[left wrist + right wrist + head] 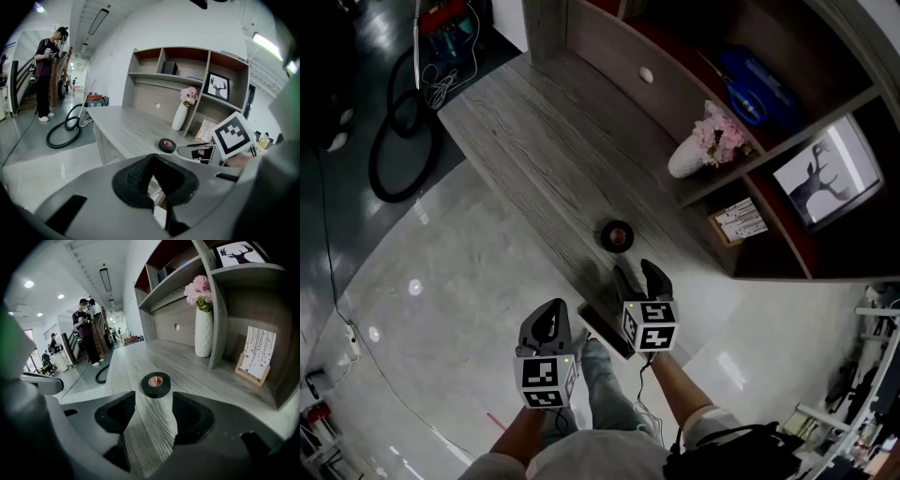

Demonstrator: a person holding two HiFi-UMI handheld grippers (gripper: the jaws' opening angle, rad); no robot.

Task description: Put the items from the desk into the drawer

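Observation:
A roll of black tape [617, 234] lies flat on the grey wooden desk [544, 141], near its front edge. My right gripper [639, 274] hovers over the desk just short of the roll, jaws open. In the right gripper view the tape [155, 384] sits just beyond the right gripper [154, 401], and only bare wood shows between the pads. My left gripper [548, 321] hangs off the desk's front edge above the floor, shut and empty. In the left gripper view the tape [167, 145] lies ahead of the left gripper [152, 158], to its right.
A white vase of pink flowers [698, 150], a small card stand [738, 221] and a framed deer picture [825, 173] stand in the shelf unit behind. A dark flat panel [605, 330] juts out under the desk edge between the grippers. A black hose [398, 141] loops on the floor. A person [47, 79] stands far off.

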